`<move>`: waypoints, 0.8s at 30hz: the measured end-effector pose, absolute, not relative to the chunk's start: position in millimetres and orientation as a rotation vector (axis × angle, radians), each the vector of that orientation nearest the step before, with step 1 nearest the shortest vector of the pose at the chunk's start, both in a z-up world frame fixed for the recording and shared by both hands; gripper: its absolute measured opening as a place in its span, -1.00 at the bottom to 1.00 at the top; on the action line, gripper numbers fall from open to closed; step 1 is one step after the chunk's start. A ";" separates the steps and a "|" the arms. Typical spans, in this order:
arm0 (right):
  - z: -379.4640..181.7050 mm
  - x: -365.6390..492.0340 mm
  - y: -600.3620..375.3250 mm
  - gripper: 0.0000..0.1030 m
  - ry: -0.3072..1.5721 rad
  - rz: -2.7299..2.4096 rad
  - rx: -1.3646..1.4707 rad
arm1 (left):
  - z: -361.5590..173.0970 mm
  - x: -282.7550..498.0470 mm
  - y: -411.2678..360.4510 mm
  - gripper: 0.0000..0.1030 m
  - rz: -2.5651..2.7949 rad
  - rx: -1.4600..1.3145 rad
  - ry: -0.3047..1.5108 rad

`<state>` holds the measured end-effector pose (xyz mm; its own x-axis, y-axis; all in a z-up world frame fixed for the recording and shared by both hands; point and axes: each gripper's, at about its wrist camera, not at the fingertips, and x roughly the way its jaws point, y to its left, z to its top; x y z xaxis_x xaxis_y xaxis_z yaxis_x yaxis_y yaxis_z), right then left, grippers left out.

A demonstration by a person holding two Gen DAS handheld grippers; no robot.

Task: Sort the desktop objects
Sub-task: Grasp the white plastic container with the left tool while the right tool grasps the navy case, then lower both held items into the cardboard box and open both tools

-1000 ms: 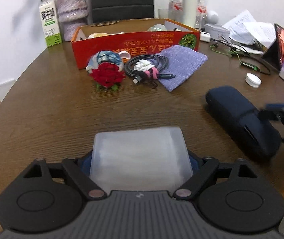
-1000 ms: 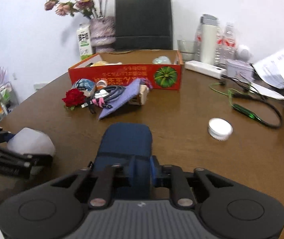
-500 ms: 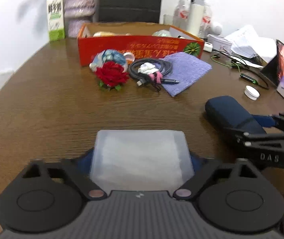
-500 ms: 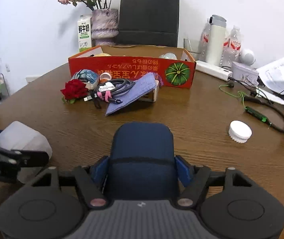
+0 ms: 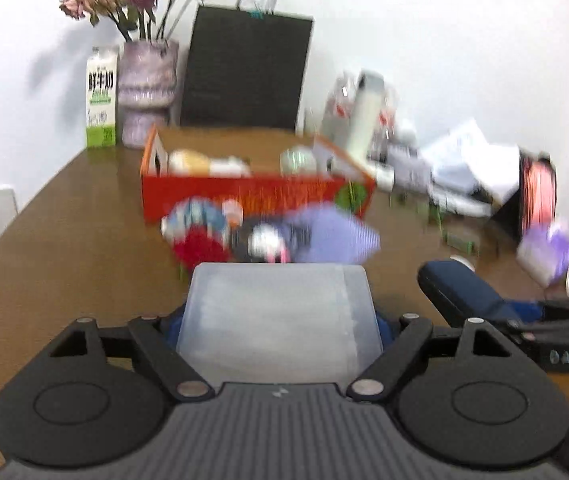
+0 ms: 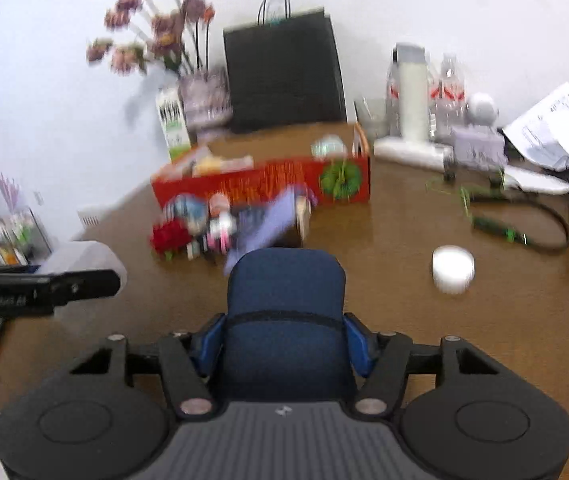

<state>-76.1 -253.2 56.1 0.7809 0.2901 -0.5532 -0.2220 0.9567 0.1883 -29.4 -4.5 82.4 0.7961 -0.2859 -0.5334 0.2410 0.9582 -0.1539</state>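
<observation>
The blue case point(image 6: 284, 320) is held between the closing right gripper point(image 6: 284, 344), long side toward twelve o'clock. The red box point(image 6: 264, 184) is seen at twelve o'clock. The clear box point(image 5: 280, 316) is held by the left gripper point(image 5: 280, 328).

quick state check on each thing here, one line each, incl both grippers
left gripper: shut on frosted box
frosted box: held, lifted
right gripper: jaws closing on navy case
navy case: held
red tray: open-topped, partly filled
white jar: upright on table
</observation>
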 end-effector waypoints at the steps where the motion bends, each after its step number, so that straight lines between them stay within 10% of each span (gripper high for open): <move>1: 67.6 -67.3 -256.1 0.17 0.595 0.289 0.120 | 95.8 -13.4 -4.1 0.61 -0.284 -0.092 0.570; 11: 156.9 167.9 -242.0 0.17 0.672 0.328 0.051 | 154.4 260.2 -33.3 0.62 -0.200 -0.093 0.711; 18: 89.0 312.9 -207.3 0.17 1.093 0.252 -0.033 | 69.3 380.4 -35.3 0.62 -0.065 -0.067 0.976; 24: 49.3 344.8 -188.6 0.18 1.043 0.166 -0.159 | 42.7 394.0 -51.9 0.70 -0.022 0.055 0.985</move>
